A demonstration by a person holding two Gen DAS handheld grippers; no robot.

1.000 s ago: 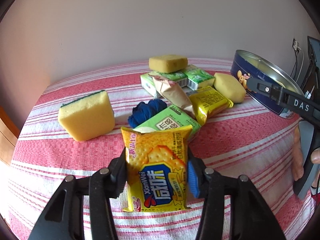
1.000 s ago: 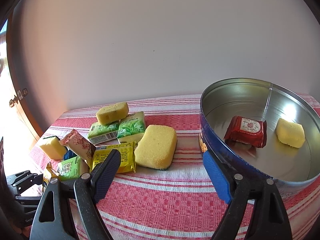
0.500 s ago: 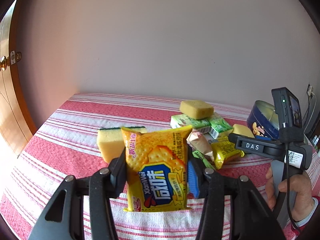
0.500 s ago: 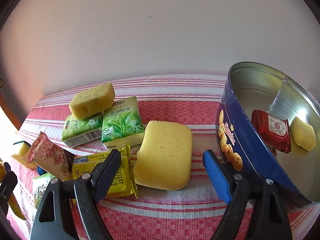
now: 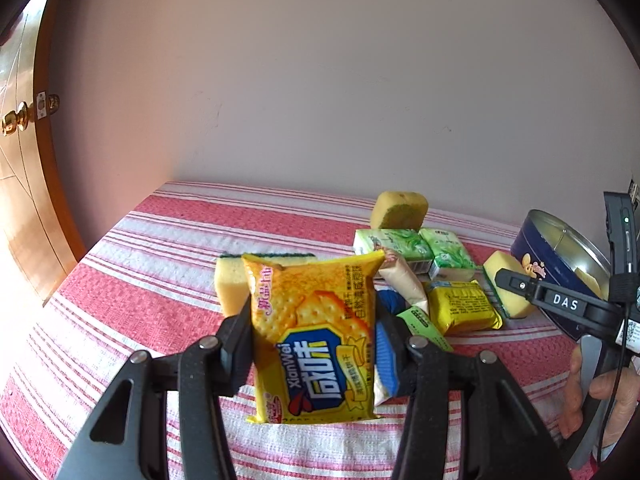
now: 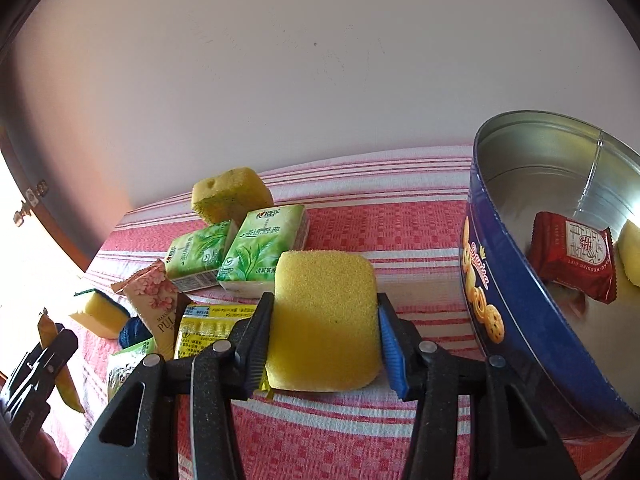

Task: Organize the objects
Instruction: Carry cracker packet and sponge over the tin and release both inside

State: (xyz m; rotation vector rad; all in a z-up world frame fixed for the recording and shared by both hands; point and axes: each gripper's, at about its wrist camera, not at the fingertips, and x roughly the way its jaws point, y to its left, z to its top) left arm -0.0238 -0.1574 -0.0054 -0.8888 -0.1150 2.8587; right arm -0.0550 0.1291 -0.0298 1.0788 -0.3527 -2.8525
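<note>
My left gripper (image 5: 312, 332) is shut on a yellow cracker packet (image 5: 316, 332) and holds it upright above the striped cloth (image 5: 160, 240). Its pads press on the packet's two sides. A yellow sponge (image 6: 324, 316) lies flat on the cloth beside the blue cookie tin (image 6: 484, 280). My right gripper (image 6: 324, 320) is closing on this sponge, and both pads touch its sides. The tin is open and holds a red packet (image 6: 572, 256) and a yellow piece (image 6: 632, 252). In the left wrist view the sponge (image 5: 504, 280) shows behind a finger (image 5: 560, 302) of the right gripper.
Left of the sponge lie two green tissue packs (image 6: 260, 248) with another sponge (image 6: 230, 194) on top, a yellow packet (image 6: 208, 328), a pink flowered packet (image 6: 152, 296), a blue ball (image 6: 134, 330) and a green-backed sponge (image 6: 98, 312). A wall stands behind, a wooden door (image 5: 24, 200) at left.
The left gripper rose and rolled with the cracker packet, mostly before the last half second. The right gripper moved forward over the yellow sponge, and its jaws narrowed onto its sides.
</note>
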